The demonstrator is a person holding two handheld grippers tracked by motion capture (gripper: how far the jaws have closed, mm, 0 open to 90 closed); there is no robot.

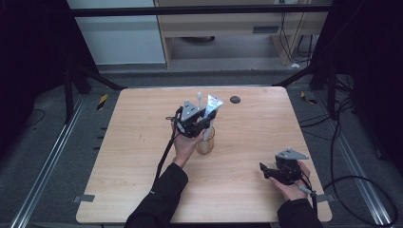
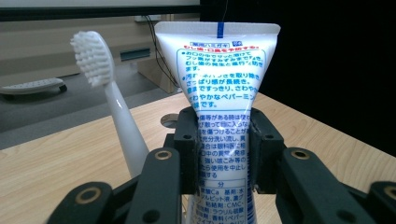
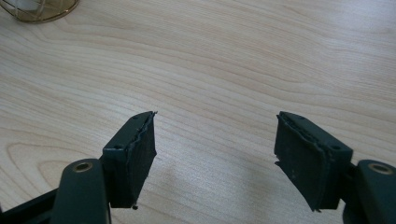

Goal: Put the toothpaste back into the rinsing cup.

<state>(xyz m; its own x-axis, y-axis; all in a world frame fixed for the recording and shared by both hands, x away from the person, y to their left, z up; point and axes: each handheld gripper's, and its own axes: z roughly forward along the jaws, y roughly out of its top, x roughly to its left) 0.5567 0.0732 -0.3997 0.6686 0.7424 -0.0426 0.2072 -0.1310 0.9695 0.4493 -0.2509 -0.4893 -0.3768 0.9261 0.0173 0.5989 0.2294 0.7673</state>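
Fingers point(image 2: 187, 140) of the left gripper point(image 2: 223, 149) pinch the toothpaste tube point(image 2: 219, 84); if lowered askew, the glass cup point(image 1: 206, 142) could be tipped.

The left claw point(image 1: 205, 122) is positioned above the cup point(image 1: 206, 142), which stands near the centre of the desk point(image 1: 142, 142). The toothpaste tube point(image 2: 223, 116) stands upright between this claw's pads, rising beyond them. The toothbrush point(image 2: 109, 93) stands just beside the tube, to the claw's left. The right claw point(image 1: 264, 171) sits low over the desk, well apart from the cup, near the desk's near right corner.
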